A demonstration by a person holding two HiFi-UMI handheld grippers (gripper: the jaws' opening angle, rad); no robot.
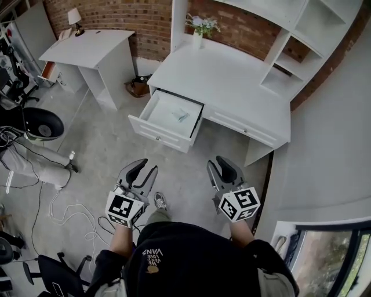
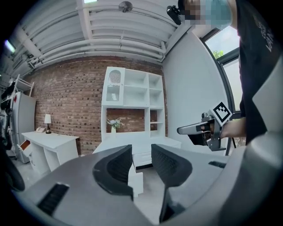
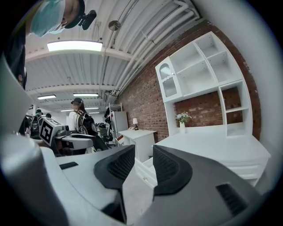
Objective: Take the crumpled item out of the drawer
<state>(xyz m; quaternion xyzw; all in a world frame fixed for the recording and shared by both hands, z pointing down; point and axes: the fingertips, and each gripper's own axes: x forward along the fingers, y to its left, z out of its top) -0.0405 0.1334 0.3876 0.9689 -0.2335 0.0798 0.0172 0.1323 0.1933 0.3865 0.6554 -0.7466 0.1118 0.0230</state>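
A pale crumpled item (image 1: 181, 115) lies inside the pulled-out white drawer (image 1: 159, 130) of the white desk (image 1: 232, 81). I hold both grippers low over the floor, well short of the drawer. The left gripper (image 1: 145, 169) (image 2: 141, 161) is open with nothing between its fingers. The right gripper (image 1: 219, 165) (image 3: 143, 165) is open too, its jaws a little narrower and empty. Each gripper shows in the other's view: the right gripper (image 2: 201, 129) at the right, the left gripper (image 3: 66, 139) at the left.
A vase of flowers (image 1: 200, 29) stands at the desk's back, below the shelf unit (image 1: 301, 35). A small white table (image 1: 87, 49) with a lamp (image 1: 74, 17) is at the left. Cables (image 1: 64, 214) trail over the floor. A person (image 3: 79, 117) stands far back.
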